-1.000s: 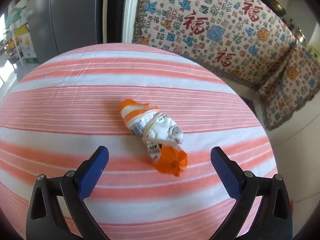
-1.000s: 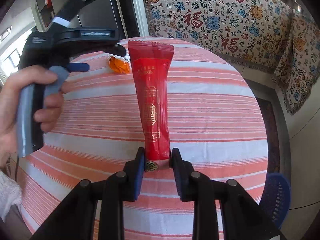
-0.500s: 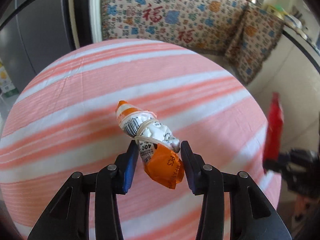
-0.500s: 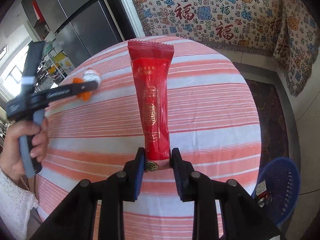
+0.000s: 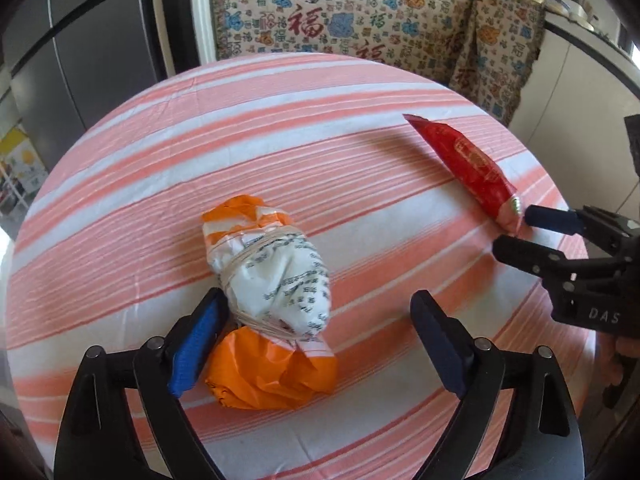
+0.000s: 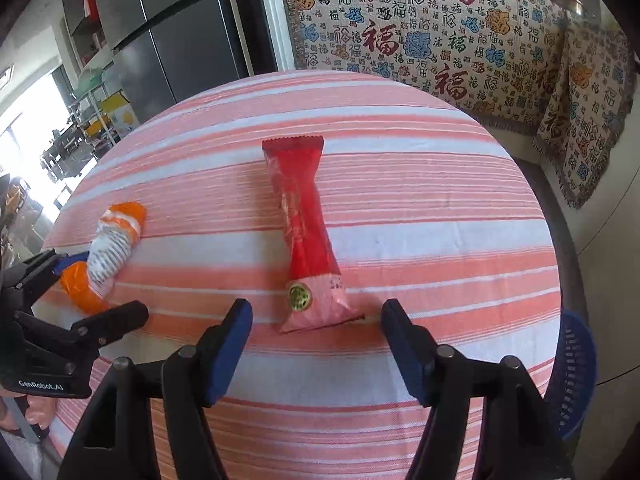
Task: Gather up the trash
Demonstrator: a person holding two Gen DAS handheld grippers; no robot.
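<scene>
An orange and white crumpled bag bundle (image 5: 272,304) lies on the striped round table (image 5: 320,128). My left gripper (image 5: 316,344) is open around its near end, the left pad touching it. A red snack wrapper (image 6: 304,240) lies flat on the table. My right gripper (image 6: 316,344) is open, its fingers on either side of the wrapper's near end. The wrapper also shows in the left wrist view (image 5: 468,168), with the right gripper (image 5: 520,232) beside it. The bundle shows in the right wrist view (image 6: 108,252).
A blue plastic basket (image 6: 572,380) stands on the floor past the table's right edge. A sofa with a patterned cover (image 6: 460,40) is behind the table. A dark fridge (image 6: 172,40) stands at the back left.
Both grippers have opened. The red wrapper now lies flat on the table instead of standing in the right gripper. The orange bundle rests on the table, released by the left gripper.
</scene>
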